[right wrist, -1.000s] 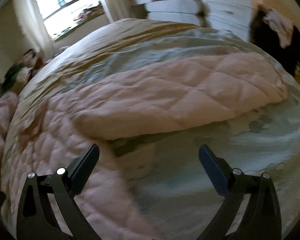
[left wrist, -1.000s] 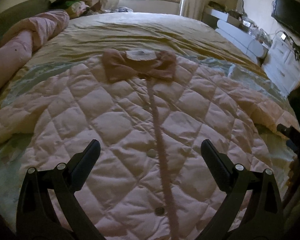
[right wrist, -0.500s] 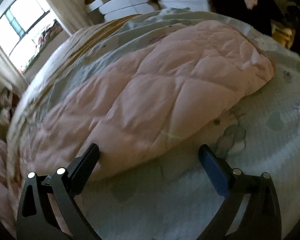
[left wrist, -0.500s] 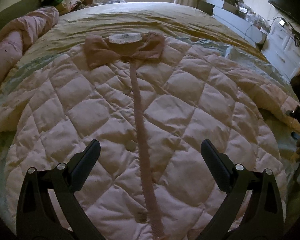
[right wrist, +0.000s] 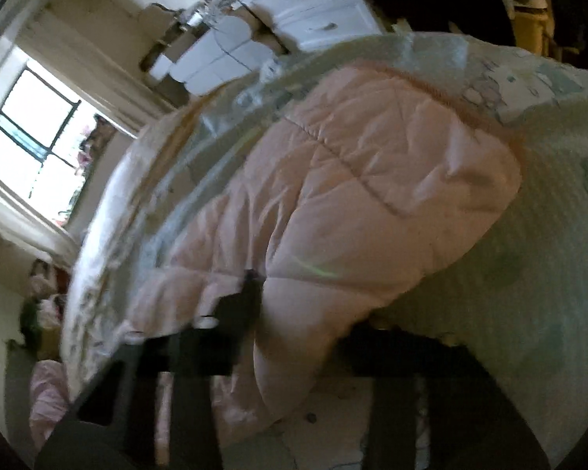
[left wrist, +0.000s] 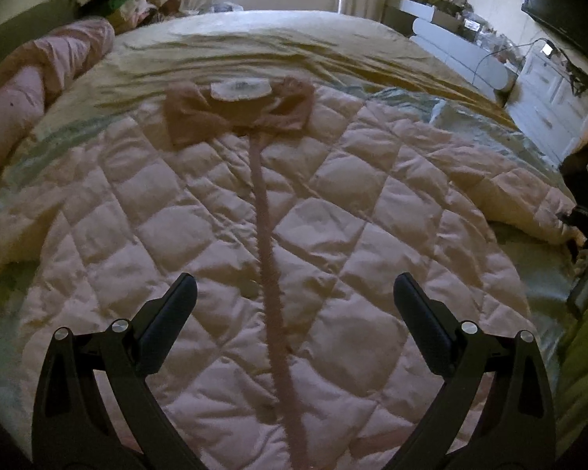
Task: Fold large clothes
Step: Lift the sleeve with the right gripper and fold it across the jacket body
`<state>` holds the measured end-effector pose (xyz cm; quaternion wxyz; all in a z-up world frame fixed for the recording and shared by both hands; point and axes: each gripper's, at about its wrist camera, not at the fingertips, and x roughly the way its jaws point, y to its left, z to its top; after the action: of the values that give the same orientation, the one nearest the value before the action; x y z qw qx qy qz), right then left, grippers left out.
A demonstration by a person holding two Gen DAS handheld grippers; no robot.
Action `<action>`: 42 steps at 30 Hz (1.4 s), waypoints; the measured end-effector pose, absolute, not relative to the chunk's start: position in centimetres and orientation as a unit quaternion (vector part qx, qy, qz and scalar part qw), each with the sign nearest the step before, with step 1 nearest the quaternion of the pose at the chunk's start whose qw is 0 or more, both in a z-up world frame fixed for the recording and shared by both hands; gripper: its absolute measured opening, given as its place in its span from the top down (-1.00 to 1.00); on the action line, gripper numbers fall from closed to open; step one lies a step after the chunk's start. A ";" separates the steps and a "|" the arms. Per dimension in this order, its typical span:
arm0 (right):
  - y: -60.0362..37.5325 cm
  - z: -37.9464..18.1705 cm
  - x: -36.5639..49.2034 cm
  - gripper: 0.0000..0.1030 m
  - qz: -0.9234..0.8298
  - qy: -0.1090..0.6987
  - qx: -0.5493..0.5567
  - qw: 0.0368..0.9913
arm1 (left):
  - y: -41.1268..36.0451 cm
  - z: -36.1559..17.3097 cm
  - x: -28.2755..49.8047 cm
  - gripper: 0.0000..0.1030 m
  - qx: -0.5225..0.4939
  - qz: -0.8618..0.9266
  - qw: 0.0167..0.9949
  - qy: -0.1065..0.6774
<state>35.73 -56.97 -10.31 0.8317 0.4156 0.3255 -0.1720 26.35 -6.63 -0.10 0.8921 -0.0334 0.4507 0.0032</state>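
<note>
A pink quilted jacket [left wrist: 223,231] lies front up and spread flat on the bed, collar [left wrist: 239,111] at the far end, button strip running down the middle. My left gripper [left wrist: 294,305] hangs open and empty above its lower middle. In the right wrist view the jacket's right sleeve [right wrist: 352,203] fills the frame. My right gripper [right wrist: 302,313] has its jaws closed in on the sleeve's puffy edge, one finger [right wrist: 251,297] above it and the other below. The view is blurred.
The bed has a yellow sheet [left wrist: 278,55] at the far end and a pale patterned cover [right wrist: 548,274]. A rolled pink blanket [left wrist: 39,78] lies at the left edge. White drawers [left wrist: 552,117] and a sofa stand to the right. A window [right wrist: 31,137] is behind.
My right gripper has moved onto the sleeve, rolled sideways and closed on its edge. My left gripper stayed open and drifted a little over the jacket's middle.
</note>
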 end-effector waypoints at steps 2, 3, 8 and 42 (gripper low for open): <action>-56.4 -8.6 35.8 0.63 -0.160 0.313 0.396 0.848 | -6.2 0.5 26.2 -0.82 -0.034 0.006 0.895 0.445; -55.9 -7.2 35.8 0.65 -0.153 0.302 0.380 0.861 | -5.9 0.8 26.2 -0.82 -0.037 0.007 0.896 0.442; -53.4 -1.5 36.0 0.70 -0.110 0.267 0.327 0.900 | -4.3 2.1 25.8 -0.82 -0.054 0.008 0.899 0.434; -21.8 11.7 37.0 0.71 0.169 0.207 0.034 0.963 | 9.9 6.6 24.6 -0.82 -0.151 0.083 0.904 0.391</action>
<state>36.99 -21.78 11.66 0.9631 0.0336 0.2070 0.1690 24.58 9.88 6.64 0.9041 -0.1513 0.3909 0.0827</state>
